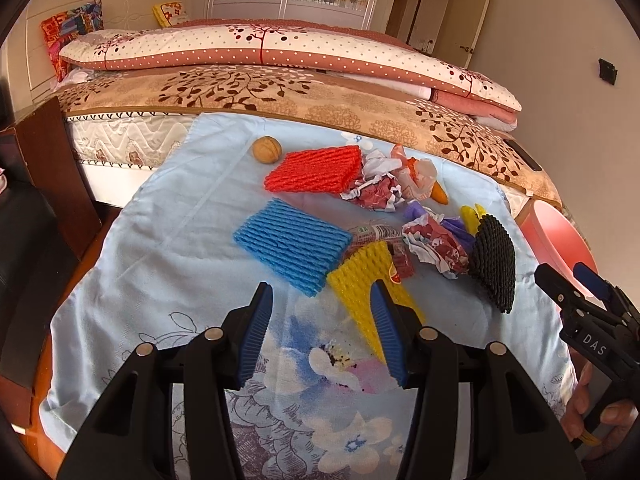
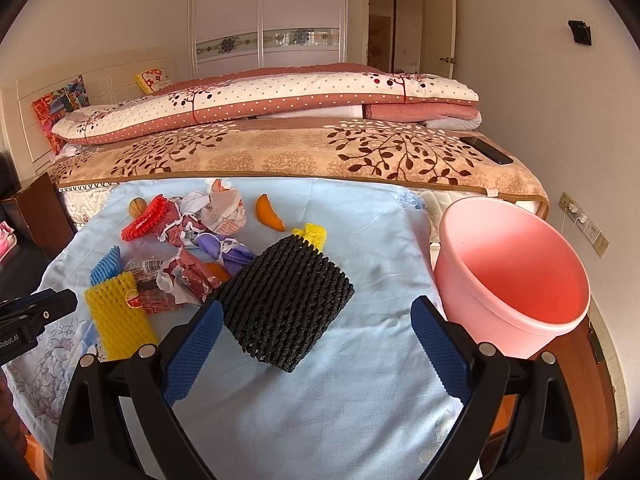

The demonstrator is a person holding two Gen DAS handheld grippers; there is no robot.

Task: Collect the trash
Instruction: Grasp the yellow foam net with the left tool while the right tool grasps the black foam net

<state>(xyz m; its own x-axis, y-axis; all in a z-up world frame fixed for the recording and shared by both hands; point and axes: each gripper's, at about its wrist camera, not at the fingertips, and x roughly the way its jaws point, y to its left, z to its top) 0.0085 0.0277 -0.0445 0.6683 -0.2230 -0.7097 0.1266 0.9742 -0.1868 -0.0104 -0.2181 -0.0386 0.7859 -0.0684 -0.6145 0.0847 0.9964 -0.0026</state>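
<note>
Trash lies on a light blue cloth [image 1: 168,216]: a red foam net [image 1: 316,170], a blue foam net [image 1: 292,246], a yellow foam net [image 1: 356,280], a black foam net [image 1: 494,260], crumpled wrappers [image 1: 434,244], a walnut [image 1: 267,151] and an orange peel [image 1: 439,193]. My left gripper [image 1: 320,334] is open and empty, just short of the yellow net. My right gripper [image 2: 316,350] is open and empty; the black foam net [image 2: 286,304] lies between and just beyond its fingers. A pink bucket [image 2: 516,276] stands at the right.
A bed with a patterned blanket [image 2: 280,152] and folded quilt [image 2: 260,96] lies behind the cloth. A dark phone [image 2: 486,150] rests on the bed's right corner. A dark wooden cabinet [image 1: 52,168] is on the left. The wall with sockets [image 2: 584,220] is on the right.
</note>
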